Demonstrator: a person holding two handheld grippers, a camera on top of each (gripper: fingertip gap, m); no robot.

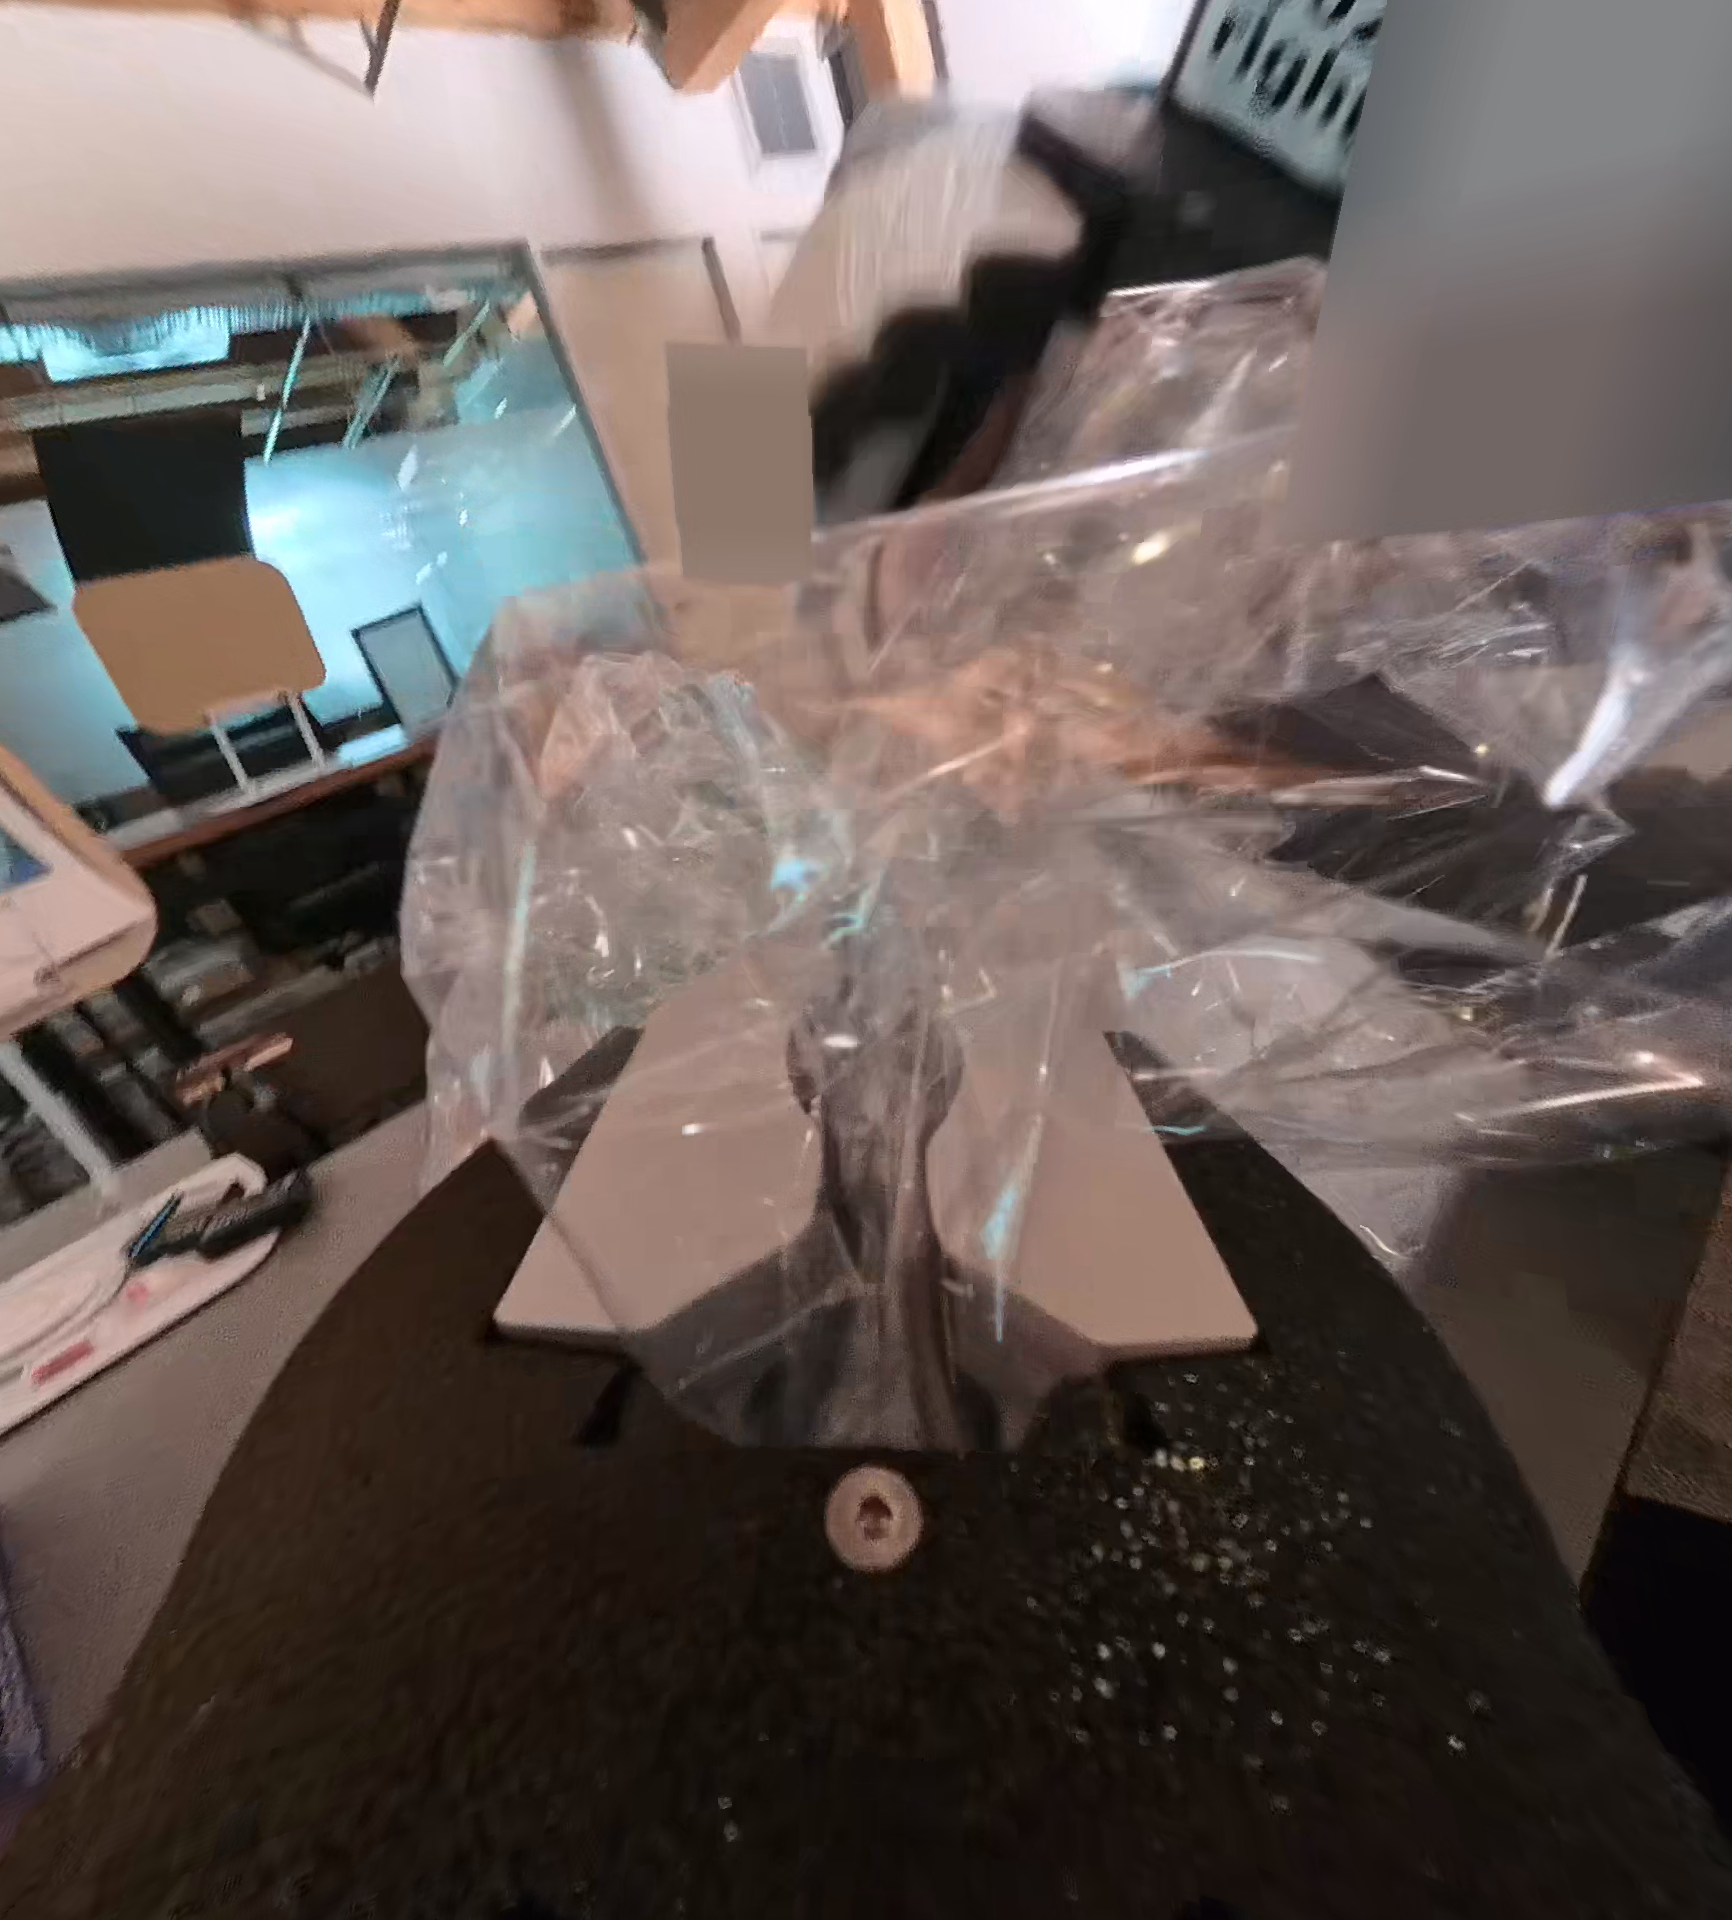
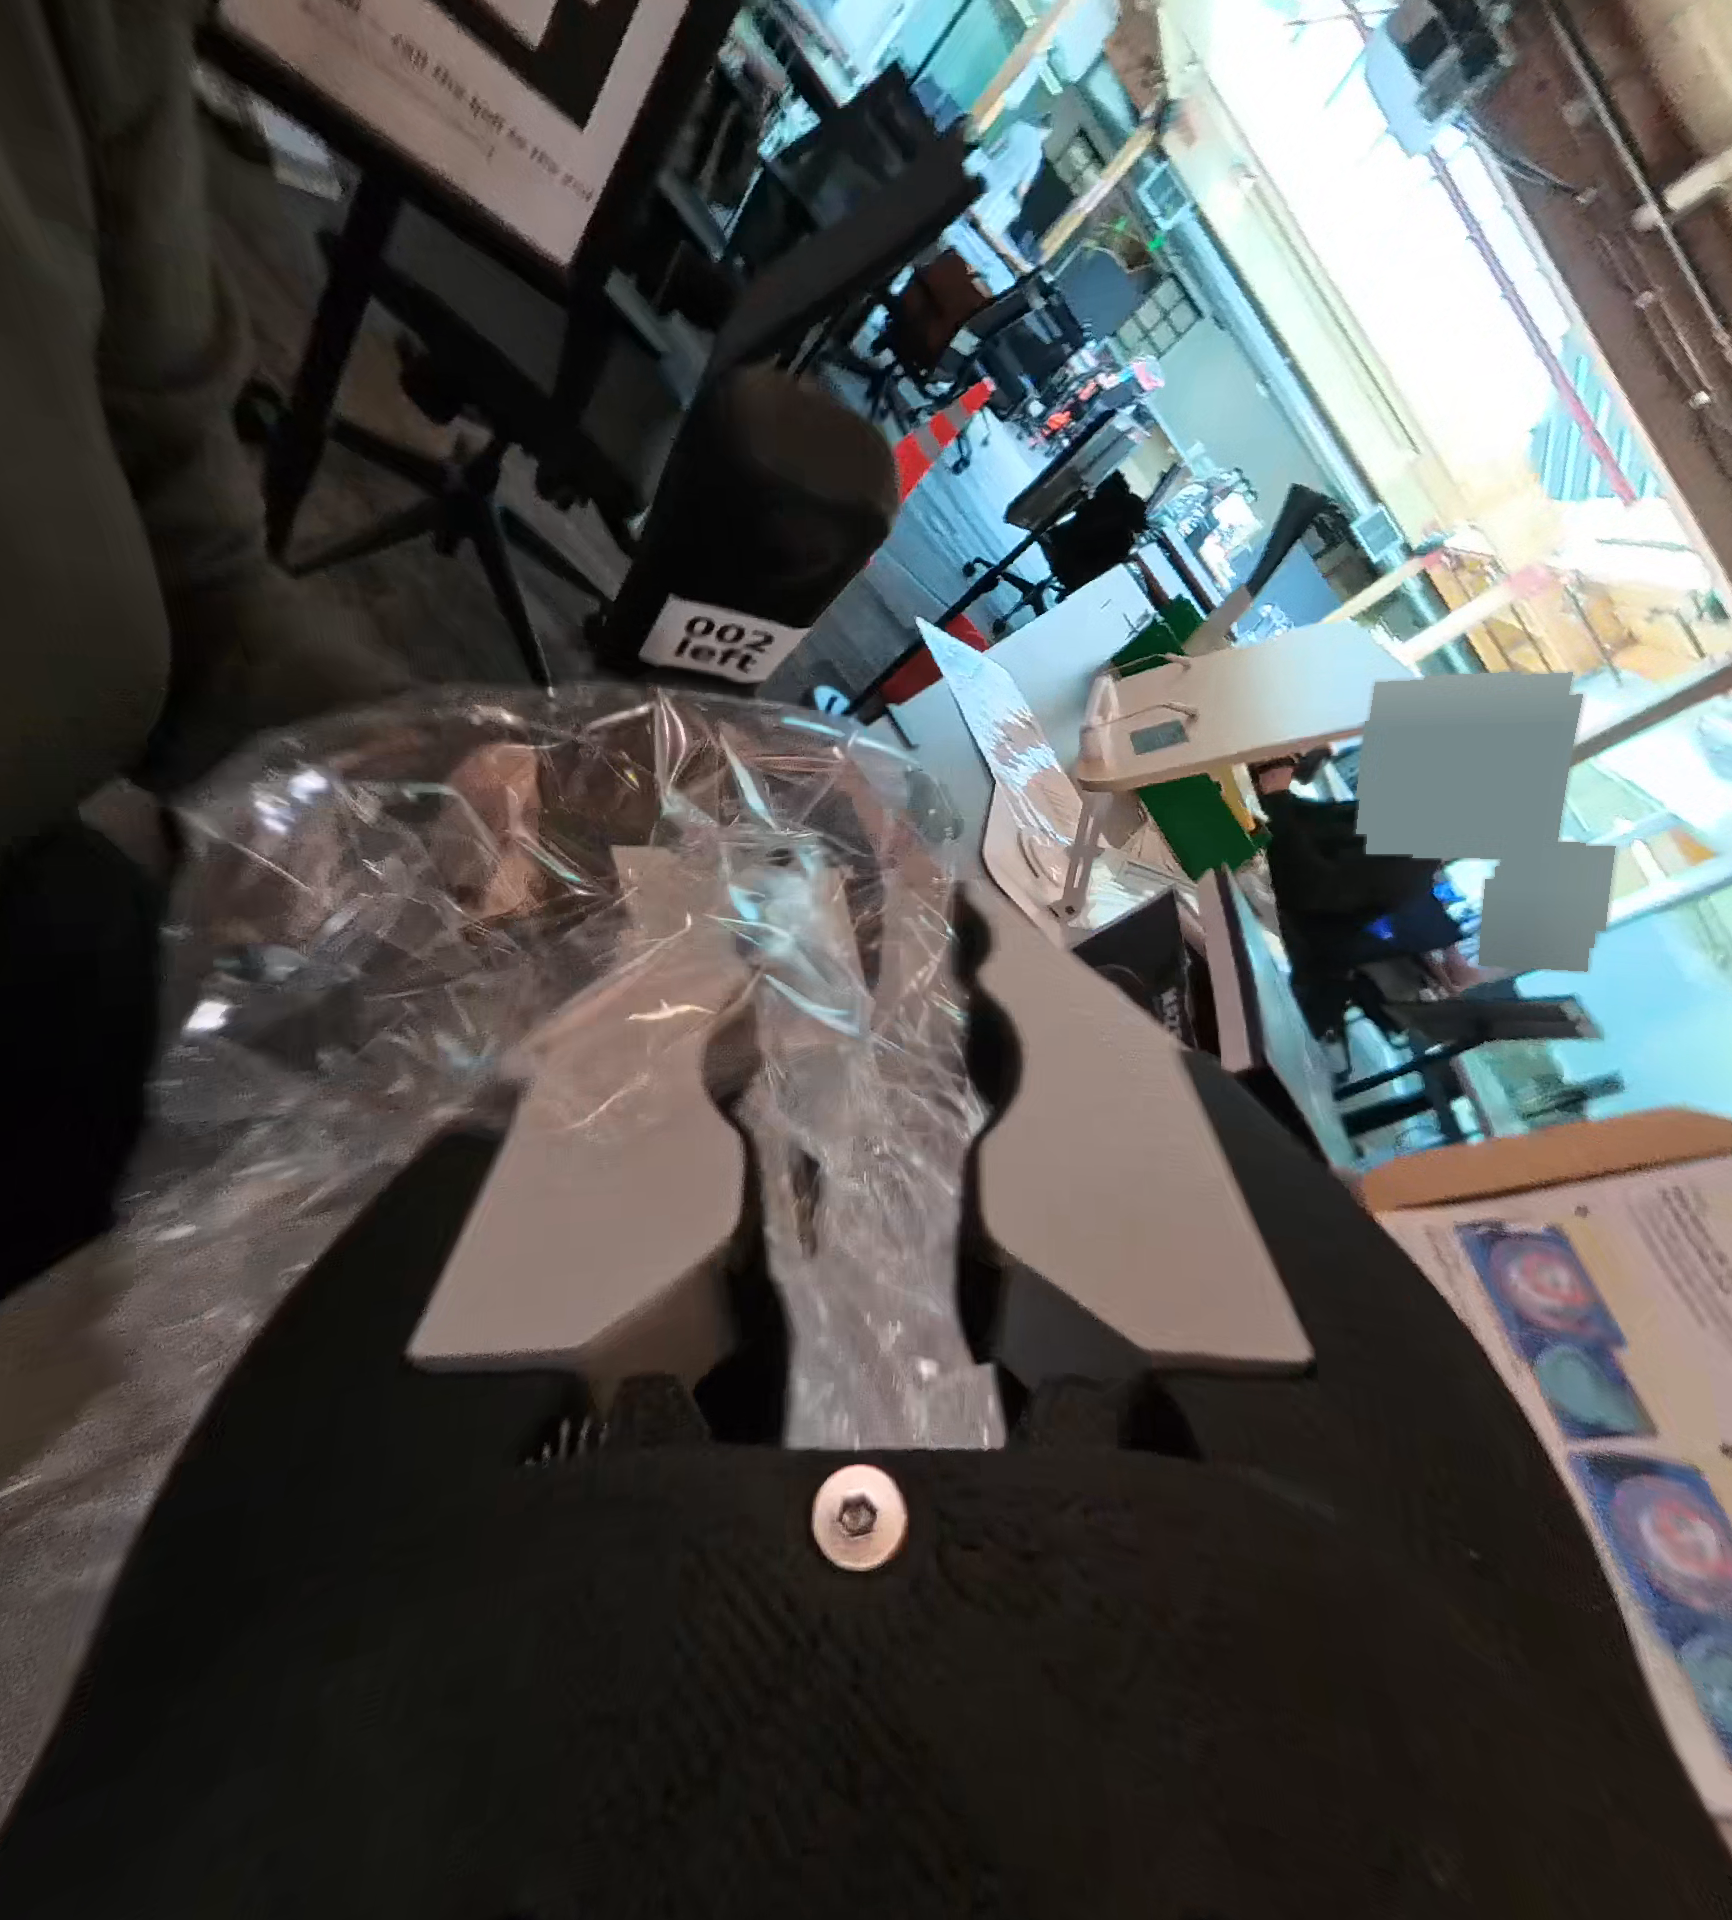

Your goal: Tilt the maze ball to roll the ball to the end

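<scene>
While both your tools pinch clear wrap (image 2: 550, 914), it stretches crosswise between them. Left tool (image 1: 867, 1049) is closed on it; right tool (image 2: 872, 935) grips a narrow bunch.

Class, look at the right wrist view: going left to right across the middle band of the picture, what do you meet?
Crinkled clear plastic wrap → right gripper, its grey fingers with wrap bunched between them → pale tilted tabletop → seated person in dark clothes.
</scene>
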